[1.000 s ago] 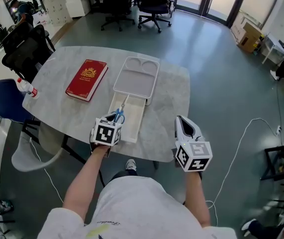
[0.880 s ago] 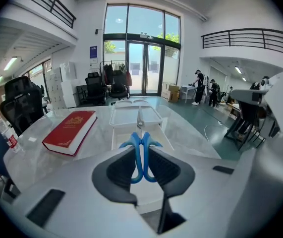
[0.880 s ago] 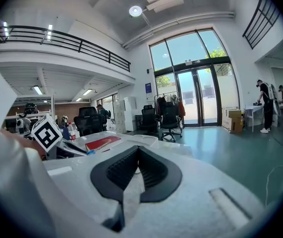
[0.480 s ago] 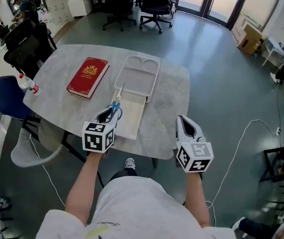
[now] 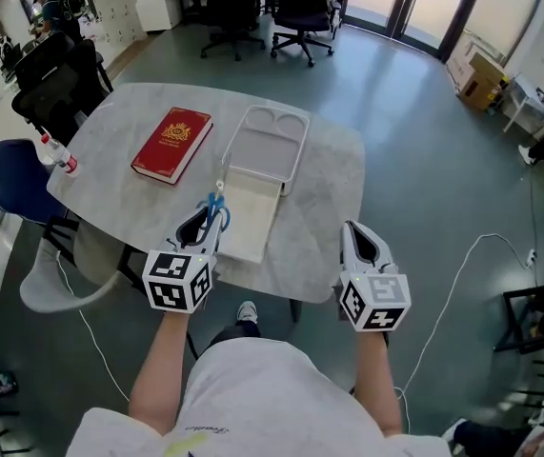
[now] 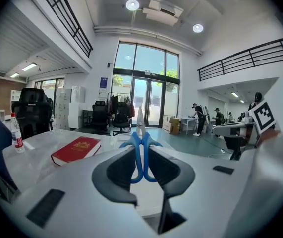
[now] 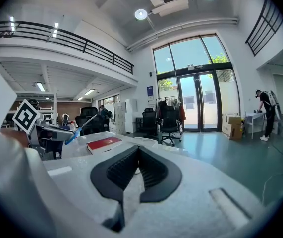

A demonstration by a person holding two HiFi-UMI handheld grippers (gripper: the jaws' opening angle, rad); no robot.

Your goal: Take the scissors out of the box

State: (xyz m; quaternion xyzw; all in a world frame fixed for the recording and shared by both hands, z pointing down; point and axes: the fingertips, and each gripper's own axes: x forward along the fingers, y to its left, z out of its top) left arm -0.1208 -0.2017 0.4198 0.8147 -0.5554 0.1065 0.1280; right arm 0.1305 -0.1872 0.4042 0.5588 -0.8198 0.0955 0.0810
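Head view, left to right. Clear plastic bottle with a red cap (image 5: 63, 158) stands near the left rim of the pale marble-look table (image 5: 119, 212). Red hardcover book with a gold emblem (image 5: 171, 144) lies flat to its right, well apart from the work.

Left gripper (image 5: 205, 225): jaws clamped on the blue plastic handles of the steel-bladed scissors (image 5: 216, 204), blades pointing up and away (left gripper view shows both handle loops pinched between the pads). Scissors look lifted clear of the shallow white rectangular box (image 5: 254, 225), above its left wall. White moulded lid (image 5: 272, 144) lies beyond the box, touching its far end.

Right gripper (image 5: 365, 247): jaws together, nothing between them, hovering off the table's near-right edge.

Step in hand, as judged: carry the scissors out and set them down. Keep the clamp firm, because the grip is on the loops only and the blades could swing. Bare tabletop between book and box gives room. Stay back from the near edge.
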